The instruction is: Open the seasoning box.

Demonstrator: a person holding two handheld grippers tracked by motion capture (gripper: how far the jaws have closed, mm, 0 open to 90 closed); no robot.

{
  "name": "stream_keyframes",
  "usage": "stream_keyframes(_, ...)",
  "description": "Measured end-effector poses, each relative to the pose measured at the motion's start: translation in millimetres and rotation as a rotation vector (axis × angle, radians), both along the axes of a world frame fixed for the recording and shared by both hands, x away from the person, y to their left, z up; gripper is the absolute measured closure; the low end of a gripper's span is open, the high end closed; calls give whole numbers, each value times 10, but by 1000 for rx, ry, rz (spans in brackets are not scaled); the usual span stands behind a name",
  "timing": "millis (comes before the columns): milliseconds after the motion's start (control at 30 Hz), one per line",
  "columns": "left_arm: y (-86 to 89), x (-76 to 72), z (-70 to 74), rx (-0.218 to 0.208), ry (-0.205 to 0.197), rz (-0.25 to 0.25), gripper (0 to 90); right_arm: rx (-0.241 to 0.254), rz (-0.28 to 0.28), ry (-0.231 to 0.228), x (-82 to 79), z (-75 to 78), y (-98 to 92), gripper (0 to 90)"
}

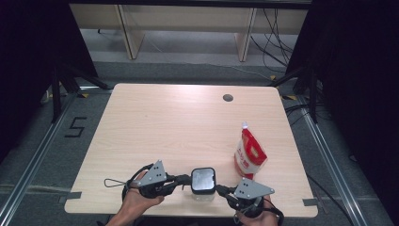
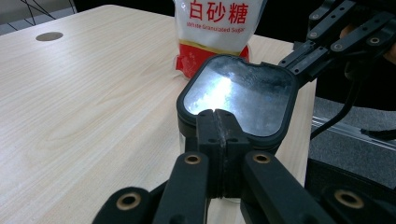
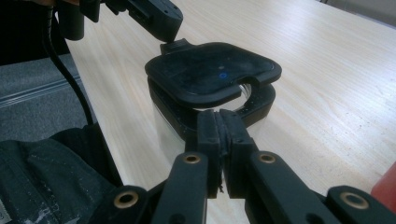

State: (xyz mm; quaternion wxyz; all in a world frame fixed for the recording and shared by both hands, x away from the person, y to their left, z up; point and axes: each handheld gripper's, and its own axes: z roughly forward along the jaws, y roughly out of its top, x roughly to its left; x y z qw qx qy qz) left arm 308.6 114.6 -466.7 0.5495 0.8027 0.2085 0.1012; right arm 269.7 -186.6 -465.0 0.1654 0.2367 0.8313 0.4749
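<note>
A clear jar with a black square lid (image 1: 203, 179) stands near the table's front edge, between my two grippers. My left gripper (image 1: 187, 179) is shut, its tips against the lid's left edge (image 2: 240, 95). The left gripper view has those jaws (image 2: 217, 114) pressed together with nothing between them. On the other side, my right gripper (image 1: 220, 189) is shut too, tips (image 3: 218, 114) at the jar's black collar just under the lid (image 3: 212, 70). Seen from there, the lid sits slightly raised off the collar. A red and white sugar bag (image 1: 249, 154) stands upright to the jar's right.
The light wood table (image 1: 179, 122) has a round cable hole (image 1: 228, 98) at the back right. The jar is close to the front edge, beyond which lies grey floor with metal rails. The sugar bag (image 2: 215, 28) stands just behind the jar in the left gripper view.
</note>
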Motion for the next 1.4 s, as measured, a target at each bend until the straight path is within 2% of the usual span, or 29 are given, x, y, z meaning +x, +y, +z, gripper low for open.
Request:
stream_keyframes(167, 3, -2, -7, -9, 13, 6, 890, -3, 1, -6, 6, 14, 2, 881)
stream_keyframes(233, 17, 14, -5, -1, 5, -6, 888, -2, 1, -7, 6, 28, 8, 881)
stream_keyframes(267, 14, 12, -11, -12, 19, -3, 888, -2, 1, -7, 6, 28, 8, 881)
stream_keyframes(400, 25, 23, -9, -11, 15, 2, 847, 13, 9, -5, 12, 36, 31, 881)
stream_keyframes(433, 33, 23, -3, -5, 11, 6, 826, 9, 6, -6, 13, 45, 31, 881)
stream_keyframes(533, 74, 24, 23, -40, 14, 7, 727, 8, 5, -15, 11, 78, 37, 881)
stream_keyframes(567, 91, 23, 29, -42, 11, -1, 727, 8, 5, -15, 11, 78, 37, 881)
stream_keyframes(600, 111, 0, 14, -39, 32, -10, 655, 20, 12, -21, 16, 84, 52, 881)
stream_keyframes(633, 111, 0, 14, -39, 32, -10, 619, 20, 12, -21, 16, 84, 52, 881)
stream_keyframes(667, 126, 2, -9, -19, 11, -27, 619, 17, 13, -24, 17, 89, 54, 880)
stream_keyframes(700, 142, -3, -44, 22, -2, -29, 547, 25, 14, -24, 12, 103, 65, 881)
stream_keyframes(800, 149, -17, -88, 35, 1, -23, 509, 13, 10, -34, 12, 120, 67, 880)
stream_keyframes(833, 154, -8, -107, 50, -4, -38, 489, 13, 9, -39, 12, 131, 73, 880)
stream_keyframes(900, 136, -4, -155, 65, -10, -61, 487, 19, 0, -33, 5, 139, 83, 880)
stream_keyframes(967, 123, -7, -176, 75, -5, -63, 482, 7, 15, -46, 15, 152, 81, 880)
stream_keyframes(1033, 97, 0, -217, 90, -1, -64, 477, 27, 1, -35, -2, 161, 103, 876)
stream_keyframes(1067, 99, 19, -248, 111, -8, -65, 480, 19, 13, -53, 12, 175, 104, 876)
stream_keyframes(1200, 94, 39, -318, 110, 12, -52, 501, 21, 14, -56, 7, 190, 115, 876)
stream_keyframes(1233, 98, 51, -330, 117, 12, -53, 514, 19, 20, -70, 11, 197, 116, 876)
stream_keyframes(1267, 102, 56, -338, 121, 22, -47, 530, 30, 13, -56, 3, 198, 123, 875)
stream_keyframes(1300, 106, 69, -348, 117, 28, -49, 545, 27, 7, -71, 5, 202, 128, 876)
stream_keyframes(1400, 97, 74, -365, 104, 33, -53, 587, 16, 21, -76, 2, 219, 144, 876)
